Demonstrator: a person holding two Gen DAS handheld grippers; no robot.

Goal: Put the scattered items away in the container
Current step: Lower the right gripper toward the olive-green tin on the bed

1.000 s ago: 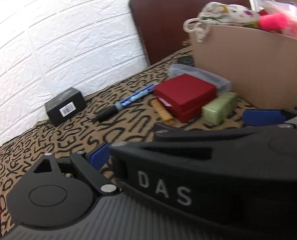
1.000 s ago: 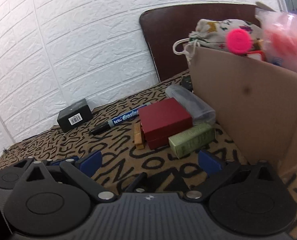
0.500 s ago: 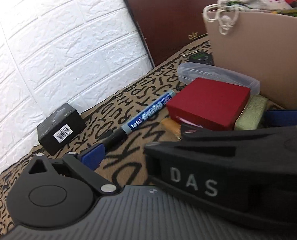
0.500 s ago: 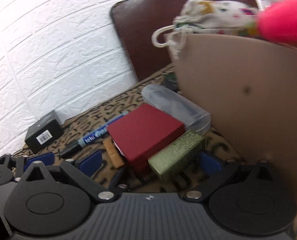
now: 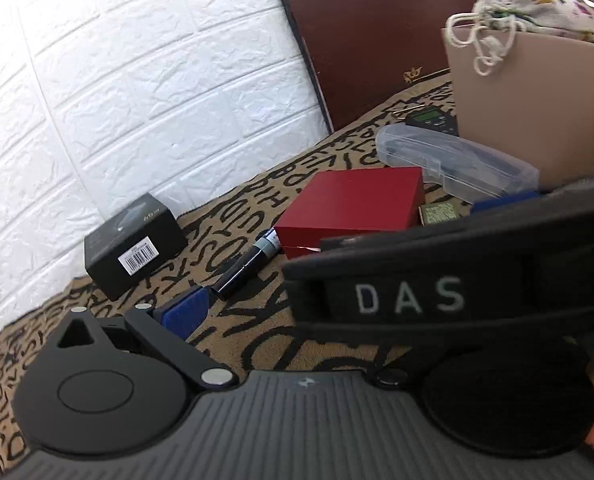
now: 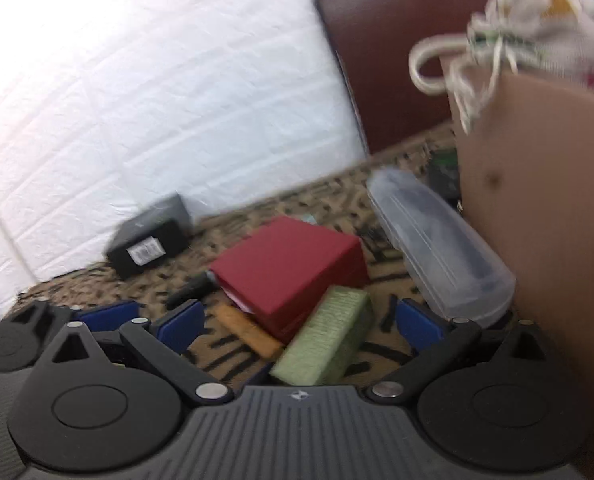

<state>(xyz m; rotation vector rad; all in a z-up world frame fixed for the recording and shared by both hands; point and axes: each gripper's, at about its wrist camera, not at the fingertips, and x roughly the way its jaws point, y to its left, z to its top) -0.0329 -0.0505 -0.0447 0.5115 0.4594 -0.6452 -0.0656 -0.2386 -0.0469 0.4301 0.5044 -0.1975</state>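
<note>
My right gripper is open low over the patterned cloth. A green box lies between its fingers, clear of both blue pads. A red box sits just beyond it, with a tan stick to the left. My left gripper is open; only its left finger shows, since the right gripper's black body crosses in front. Ahead of it lie a marker, the red box and a black barcode box. The cardboard box stands at the right.
A clear plastic case lies against the cardboard box wall. A drawstring bag hangs over the box rim. A dark calculator lies behind the case. A brown chair back and a white brick wall close off the far side.
The right gripper has moved in toward the cardboard box, and the green box now lies between its fingers. The left gripper has edged forward and down toward the marker and red box.
</note>
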